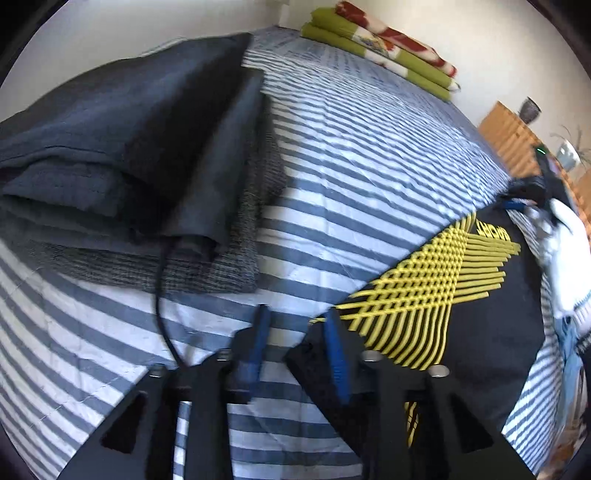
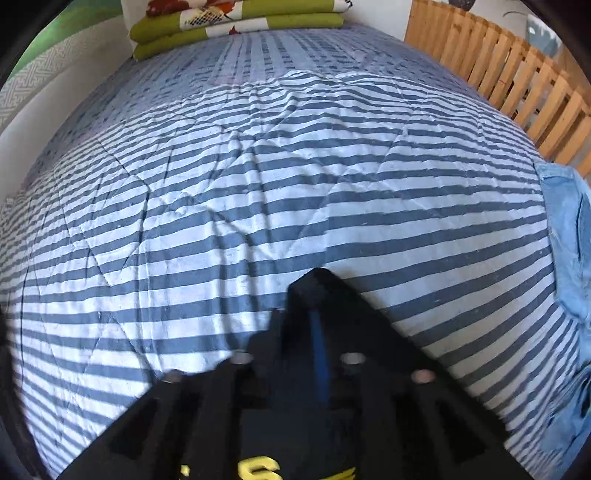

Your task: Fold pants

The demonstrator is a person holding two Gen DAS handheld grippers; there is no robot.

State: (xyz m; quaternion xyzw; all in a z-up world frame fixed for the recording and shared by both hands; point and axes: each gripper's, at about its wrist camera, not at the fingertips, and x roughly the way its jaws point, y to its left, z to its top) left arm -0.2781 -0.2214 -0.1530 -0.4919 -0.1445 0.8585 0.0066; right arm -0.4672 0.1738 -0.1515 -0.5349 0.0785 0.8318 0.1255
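Black pants (image 1: 424, 295), yellow-printed: spread on striped bedspread (image 1: 351, 155), judged not yet folded. Right gripper (image 2: 310, 325): clamped on pants edge. Left gripper (image 1: 295, 332): fingers apart, beside pants. 1 folded dark pile (image 1: 122, 155) lies well apart.

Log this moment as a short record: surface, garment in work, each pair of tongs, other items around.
surface: striped bedspread
garment in work: black pants with yellow print, spread at the right of the left wrist view
left tongs: open, right finger at the pants' edge, holding nothing
right tongs: shut on black pants fabric
folded pile: dark clothes stacked left on the bed
far end: green patterned blanket, folded
right side: wooden slatted rail; blue denim item at the bed's edge
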